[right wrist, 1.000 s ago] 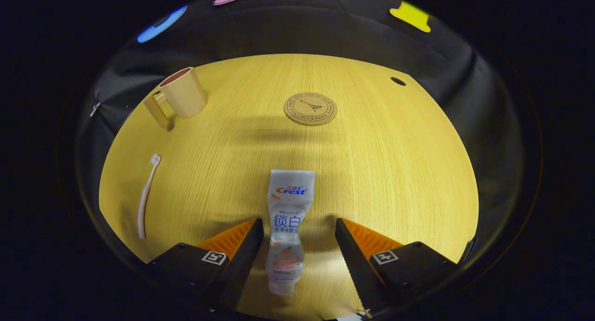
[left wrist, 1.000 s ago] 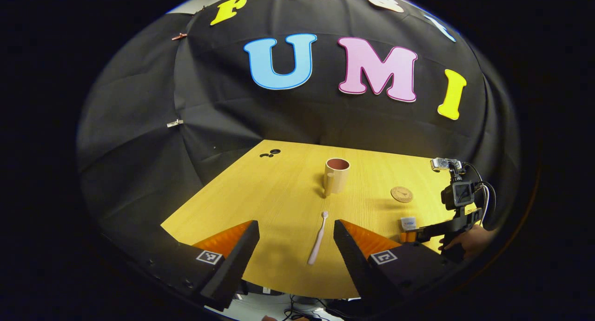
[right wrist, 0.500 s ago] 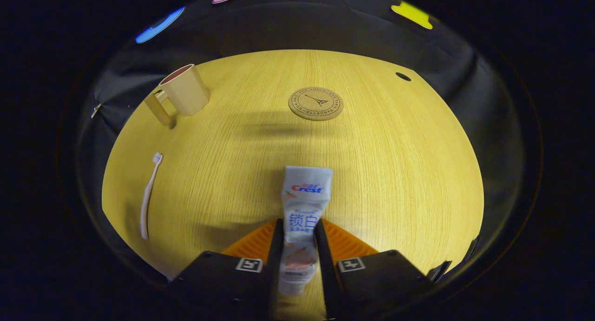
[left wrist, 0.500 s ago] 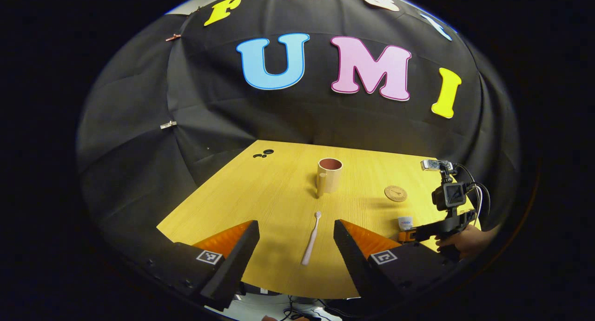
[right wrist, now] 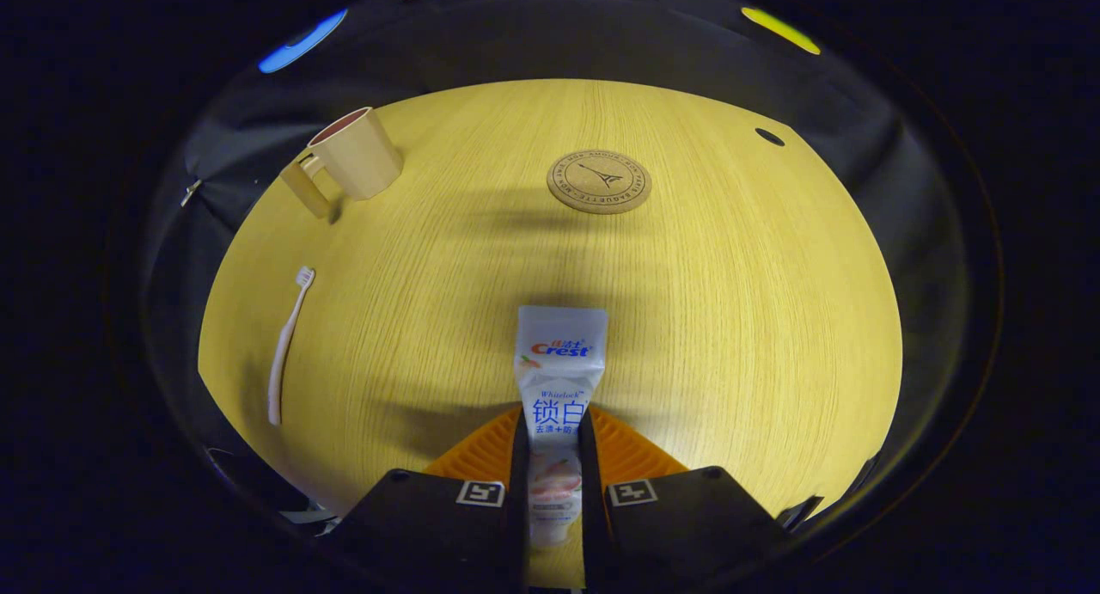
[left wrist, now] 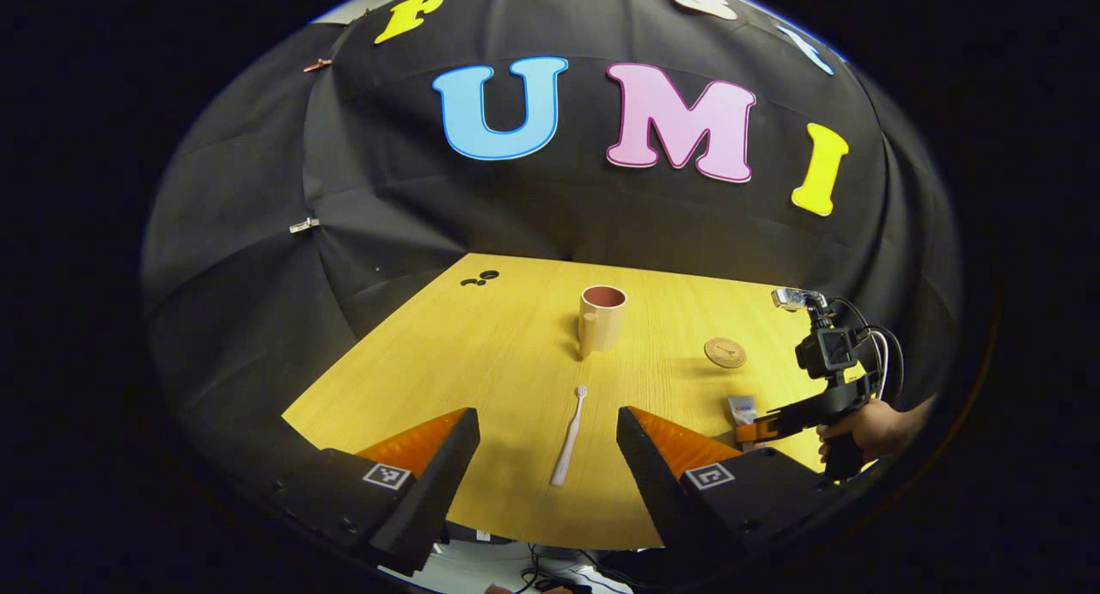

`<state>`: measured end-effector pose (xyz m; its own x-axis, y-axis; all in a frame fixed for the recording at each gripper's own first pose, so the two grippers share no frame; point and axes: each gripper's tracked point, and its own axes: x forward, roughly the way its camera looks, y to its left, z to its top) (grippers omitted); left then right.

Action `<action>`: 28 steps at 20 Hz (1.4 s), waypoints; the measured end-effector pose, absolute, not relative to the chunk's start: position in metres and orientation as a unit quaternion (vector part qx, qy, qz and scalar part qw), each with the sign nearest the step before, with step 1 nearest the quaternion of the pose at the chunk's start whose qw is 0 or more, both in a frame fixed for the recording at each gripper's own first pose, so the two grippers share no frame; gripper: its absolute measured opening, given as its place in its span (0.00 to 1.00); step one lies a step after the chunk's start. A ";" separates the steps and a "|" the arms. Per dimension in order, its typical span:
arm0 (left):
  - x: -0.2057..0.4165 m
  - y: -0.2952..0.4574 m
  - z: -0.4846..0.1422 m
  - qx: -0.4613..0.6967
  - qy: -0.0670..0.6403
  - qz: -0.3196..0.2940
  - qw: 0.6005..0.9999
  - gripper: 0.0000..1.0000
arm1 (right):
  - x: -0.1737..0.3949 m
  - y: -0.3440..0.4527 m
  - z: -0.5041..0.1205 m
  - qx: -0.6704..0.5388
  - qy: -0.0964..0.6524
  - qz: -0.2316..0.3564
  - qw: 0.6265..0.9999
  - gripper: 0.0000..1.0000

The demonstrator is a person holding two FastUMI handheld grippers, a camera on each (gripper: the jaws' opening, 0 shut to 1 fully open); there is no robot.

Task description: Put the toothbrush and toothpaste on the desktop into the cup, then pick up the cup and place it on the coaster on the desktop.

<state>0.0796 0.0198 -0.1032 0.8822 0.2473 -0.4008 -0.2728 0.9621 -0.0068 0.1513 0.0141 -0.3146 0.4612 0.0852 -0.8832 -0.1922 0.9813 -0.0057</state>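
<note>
Now the right hand-held gripper (right wrist: 552,491) is pinching the toothpaste (right wrist: 559,379), whose long axis is running straight ahead between its fingers. The cup (right wrist: 355,155) is standing far ahead to the left on the worktop (right wrist: 730,302). The left hand-held gripper (left wrist: 546,456) is hovering spread, toothbrush (left wrist: 568,435) lying lengthwise between its fingers.
</note>
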 end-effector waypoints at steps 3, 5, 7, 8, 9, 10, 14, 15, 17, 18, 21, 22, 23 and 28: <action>0.087 0.028 -0.110 -0.044 0.213 0.137 0.966 1.00 | 0.152 0.007 -0.300 -0.061 0.498 0.086 0.861 0.29; 0.097 0.029 -0.120 -0.051 0.225 0.126 0.965 1.00 | 0.156 0.005 -0.284 -0.063 0.483 0.093 0.869 0.29; 0.108 0.029 -0.135 -0.056 0.257 0.106 0.959 1.00 | 0.160 0.004 -0.266 -0.059 0.468 0.100 0.876 0.29; 0.116 0.028 -0.144 -0.065 0.272 0.098 0.955 1.00 | 0.161 0.004 -0.257 -0.057 0.461 0.103 0.880 0.29; 0.117 0.026 -0.151 -0.073 0.285 0.089 0.951 1.00 | 0.162 0.004 -0.249 -0.054 0.454 0.105 0.883 0.28; 0.124 0.026 -0.160 -0.076 0.298 0.081 0.948 1.00 | 0.162 0.002 -0.243 -0.051 0.449 0.106 0.886 0.29; 0.153 0.027 -0.196 -0.049 0.353 0.064 0.932 1.00 | 0.155 -0.002 -0.222 -0.025 0.433 0.111 0.894 0.28; 0.160 0.027 -0.204 -0.045 0.364 0.056 0.929 0.99 | 0.153 -0.004 -0.218 -0.021 0.430 0.111 0.896 0.29; 0.169 0.026 -0.224 -0.053 0.389 0.047 0.918 0.98 | 0.149 -0.010 -0.215 -0.019 0.426 0.112 0.898 0.29; 0.173 0.029 -0.232 -0.054 0.398 0.048 0.915 0.98 | 0.146 -0.012 -0.212 -0.017 0.422 0.114 0.899 0.29; 0.184 0.039 -0.249 -0.034 0.421 0.052 0.905 0.98 | 0.139 -0.021 -0.207 -0.013 0.416 0.116 0.902 0.29; 0.186 0.040 -0.254 -0.030 0.430 0.053 0.901 0.98 | 0.138 -0.024 -0.206 -0.010 0.415 0.115 0.902 0.29; 0.189 0.040 -0.259 -0.028 0.439 0.052 0.897 0.98 | 0.137 -0.026 -0.205 -0.007 0.415 0.115 0.903 0.29; 0.191 0.034 -0.281 -0.011 0.479 0.046 0.877 0.89 | 0.137 -0.032 -0.197 -0.026 0.401 0.126 0.907 0.28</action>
<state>0.1905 0.0341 -0.2810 0.5371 0.0703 -0.8406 -0.0911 0.9955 0.0251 0.1374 -0.0324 -0.1971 0.6471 0.2079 -0.7335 -0.2491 0.9669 0.0542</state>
